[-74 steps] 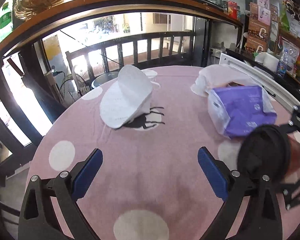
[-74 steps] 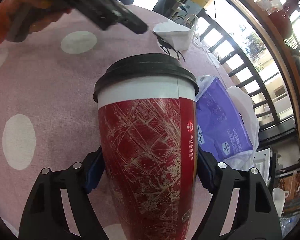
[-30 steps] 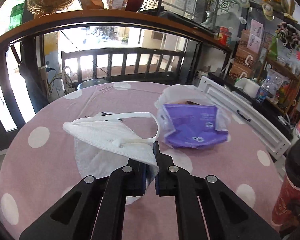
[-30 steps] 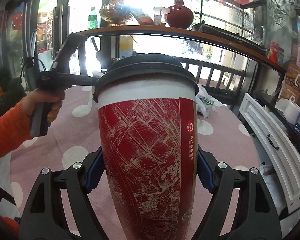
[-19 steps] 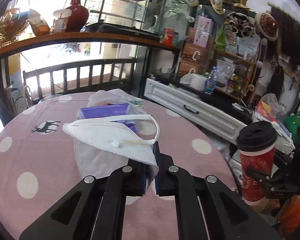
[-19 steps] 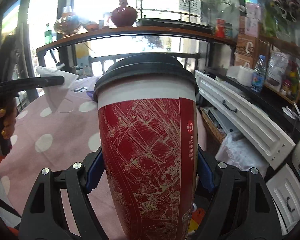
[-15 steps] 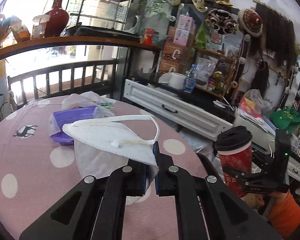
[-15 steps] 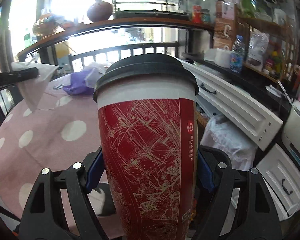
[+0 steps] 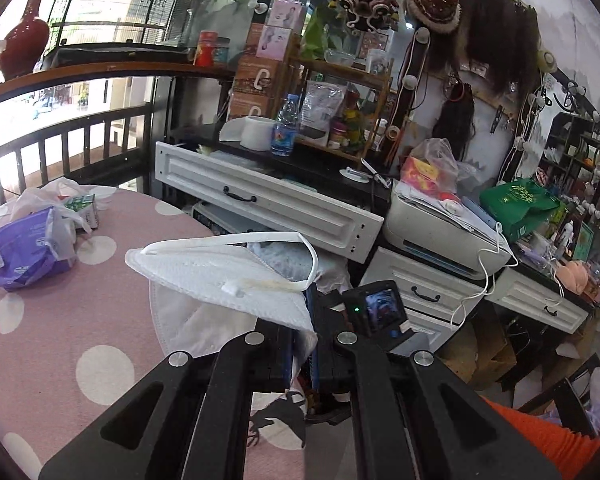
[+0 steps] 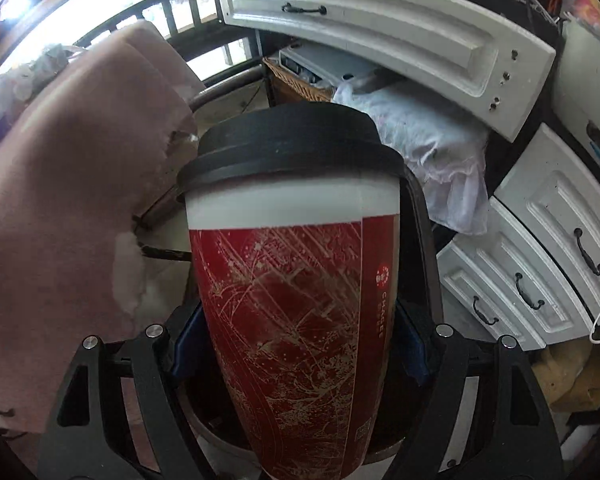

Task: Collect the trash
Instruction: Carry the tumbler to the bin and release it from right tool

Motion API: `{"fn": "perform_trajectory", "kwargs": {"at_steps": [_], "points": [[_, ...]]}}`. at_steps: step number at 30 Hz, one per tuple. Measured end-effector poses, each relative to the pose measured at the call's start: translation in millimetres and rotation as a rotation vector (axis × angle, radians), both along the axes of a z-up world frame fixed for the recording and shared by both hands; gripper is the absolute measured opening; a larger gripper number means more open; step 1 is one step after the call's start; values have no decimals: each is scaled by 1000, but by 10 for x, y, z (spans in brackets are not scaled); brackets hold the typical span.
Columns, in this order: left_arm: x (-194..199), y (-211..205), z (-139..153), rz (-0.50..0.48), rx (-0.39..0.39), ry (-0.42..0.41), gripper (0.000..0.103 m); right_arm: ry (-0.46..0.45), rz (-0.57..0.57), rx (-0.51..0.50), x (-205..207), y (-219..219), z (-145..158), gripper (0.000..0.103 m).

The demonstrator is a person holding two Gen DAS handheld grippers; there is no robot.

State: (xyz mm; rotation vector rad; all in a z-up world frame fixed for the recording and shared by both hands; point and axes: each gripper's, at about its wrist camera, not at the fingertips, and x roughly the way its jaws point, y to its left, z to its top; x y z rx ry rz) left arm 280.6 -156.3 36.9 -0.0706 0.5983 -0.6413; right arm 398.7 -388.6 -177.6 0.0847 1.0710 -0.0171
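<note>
My left gripper (image 9: 302, 334) is shut on a white face mask (image 9: 220, 276) and holds it above the right edge of the pink polka-dot table (image 9: 56, 320). My right gripper (image 10: 296, 340) is shut on a red paper cup with a black lid (image 10: 296, 280). It holds the cup off the table, tilted over a dark round bin rim (image 10: 418, 216) on the floor beside the pink tablecloth (image 10: 60, 184). The back of the right gripper (image 9: 380, 308) shows just past the mask in the left wrist view.
A purple packet in a clear plastic bag (image 9: 24, 248) and a small green carton (image 9: 82, 204) lie on the table's far left. White drawer units (image 9: 268, 204) (image 10: 532, 264), a printer (image 9: 440, 232), a wicker basket (image 10: 296, 80) and crumpled white cloth (image 10: 428, 136) crowd the floor to the right.
Both grippers swung right, away from the table centre. The cup has dropped and tilted toward the floor beside the table. The mask stays clamped.
</note>
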Motion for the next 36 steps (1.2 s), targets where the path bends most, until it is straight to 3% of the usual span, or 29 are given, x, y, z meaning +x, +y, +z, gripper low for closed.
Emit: {"fn": "perform_trajectory", "kwargs": {"at_steps": [5, 12, 18, 31, 36], "points": [[-19, -184, -34, -34, 15, 11, 7, 82, 20, -42, 189, 65, -333, 77], [-33, -363, -59, -67, 39, 9, 7, 143, 27, -110, 307, 77, -572, 78], [-34, -441, -110, -83, 49, 23, 7, 123, 41, -184, 240, 72, -532, 89], [37, -781, -339, -133, 89, 72, 7, 29, 51, -157, -82, -47, -230, 89], [200, -990, -623, -150, 98, 166, 7, -16, -1, -157, -441, -200, -35, 89]]}}
